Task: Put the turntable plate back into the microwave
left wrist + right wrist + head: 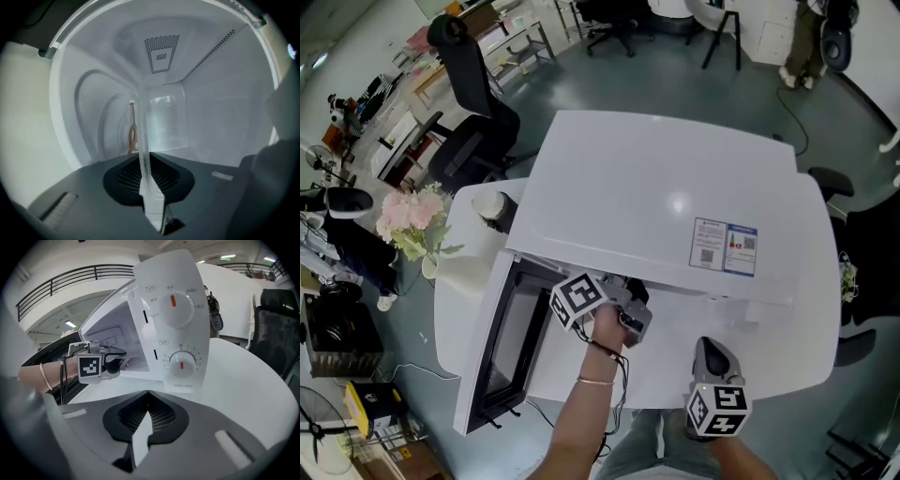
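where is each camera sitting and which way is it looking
Head view: on the head, looking steeply down at the microwave; shows left gripper, forearm, right gripper.
Left gripper view: on the left gripper, facing into the cavity; its jaws clamp the turntable plate.
Right gripper view: on the right gripper, facing the control panel; its jaws shut, empty.
Shared: head and right gripper views both show the left gripper at the microwave's opening.

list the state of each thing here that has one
microwave door, swung open
turntable plate, clamped at its rim, edge-on inside the microwave cavity, not yet laid down
left gripper, shut on the turntable plate
right gripper, shut, empty
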